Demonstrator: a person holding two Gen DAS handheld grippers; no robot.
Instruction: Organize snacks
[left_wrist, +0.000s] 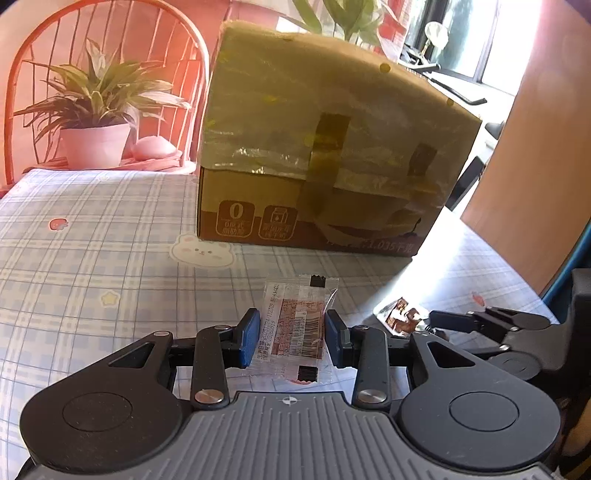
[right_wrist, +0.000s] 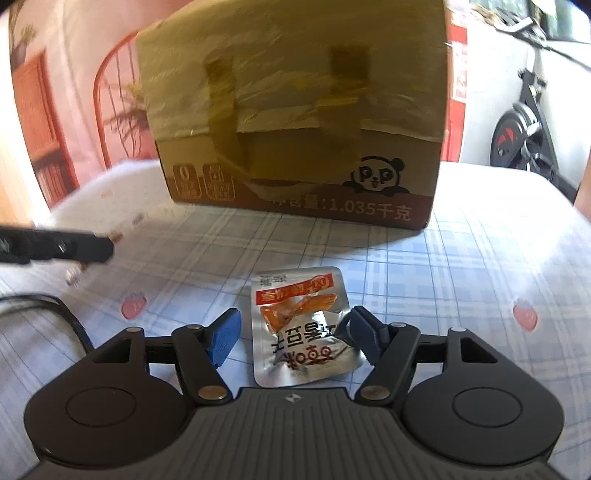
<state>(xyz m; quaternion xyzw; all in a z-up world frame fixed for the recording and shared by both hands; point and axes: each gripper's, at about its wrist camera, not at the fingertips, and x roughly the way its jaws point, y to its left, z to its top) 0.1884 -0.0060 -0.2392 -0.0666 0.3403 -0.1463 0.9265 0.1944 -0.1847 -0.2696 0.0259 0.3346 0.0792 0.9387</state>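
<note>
Left wrist view showed the left gripper (left_wrist: 289, 338) closed on a clear snack packet (left_wrist: 293, 330), its blue pads pressing both long edges of the packet, which carried a barcode and printed label. Whether the packet had left the plaid cloth of the worktop (left_wrist: 92, 240) could not be told. A taped cardboard box (left_wrist: 325, 147) stood on the worktop beyond it, with a potted plant (left_wrist: 96, 122) on an orange chair (left_wrist: 33, 55) behind and to the left. At the right edge the right gripper's finger (left_wrist: 454, 321) reached in just beside a second packet.

Right wrist view showed the right gripper (right_wrist: 295, 338) standing partly open around a silver foil snack packet (right_wrist: 303, 328), which lay crumpled on the worktop in front of the box. Its right pad (right_wrist: 364, 332) touched the foil's edge, while its left pad stood clear of it, so the packet was not gripped. One finger of the left gripper entered from the left edge.
</note>
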